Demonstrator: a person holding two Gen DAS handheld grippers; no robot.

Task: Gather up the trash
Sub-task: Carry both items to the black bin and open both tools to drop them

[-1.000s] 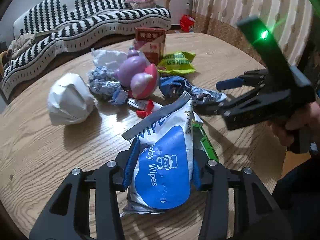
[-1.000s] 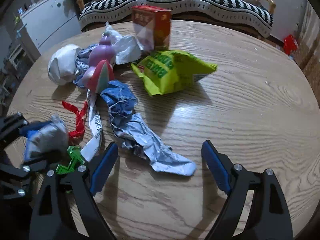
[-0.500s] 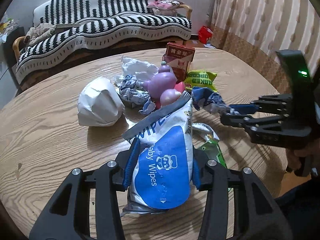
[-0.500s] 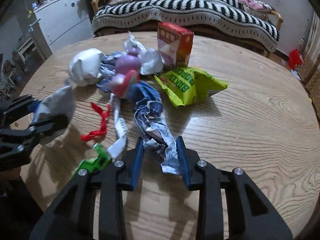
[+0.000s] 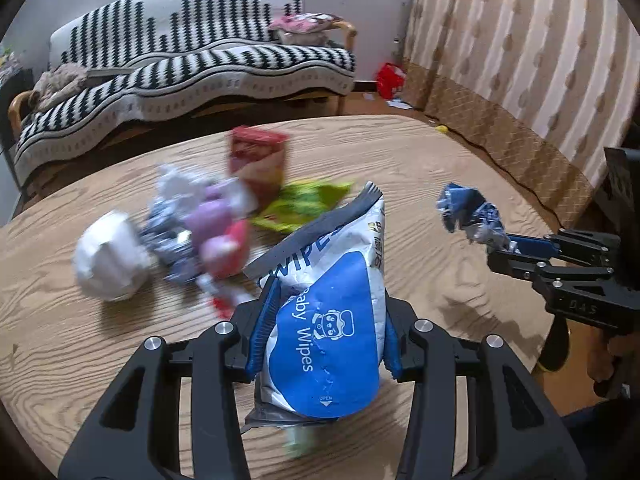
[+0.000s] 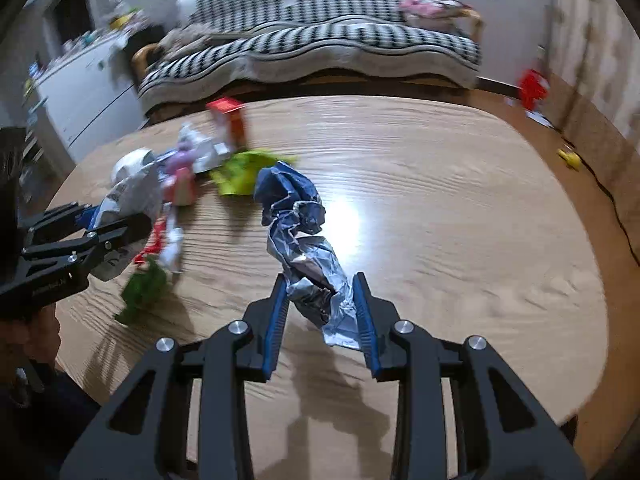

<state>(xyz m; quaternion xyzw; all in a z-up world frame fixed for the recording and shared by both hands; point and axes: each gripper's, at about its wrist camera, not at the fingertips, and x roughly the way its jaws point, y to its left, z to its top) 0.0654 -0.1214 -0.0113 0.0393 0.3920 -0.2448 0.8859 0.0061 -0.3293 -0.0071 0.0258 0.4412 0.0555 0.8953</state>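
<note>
Now the left gripper has its blue pads pinched about halfway in on the baby wipes pack, which stands upright between them above the near edge of the round wooden table. The right gripper is clamped narrowly on the lower end of a crumpled blue-and-silver wrapper; the rest of the wrapper hangs free in the air over the table's middle. A second ago the right jaws stood wide open around that wrapper as it lay flat on the table; since then they have closed on it and lifted it clear. The left grip on the wipes pack is unchanged, though both grippers have risen and drawn back from the table. Remaining litter, blurred, sits toward the table's far left: a white paper ball, a red carton, a green snack bag.
</note>
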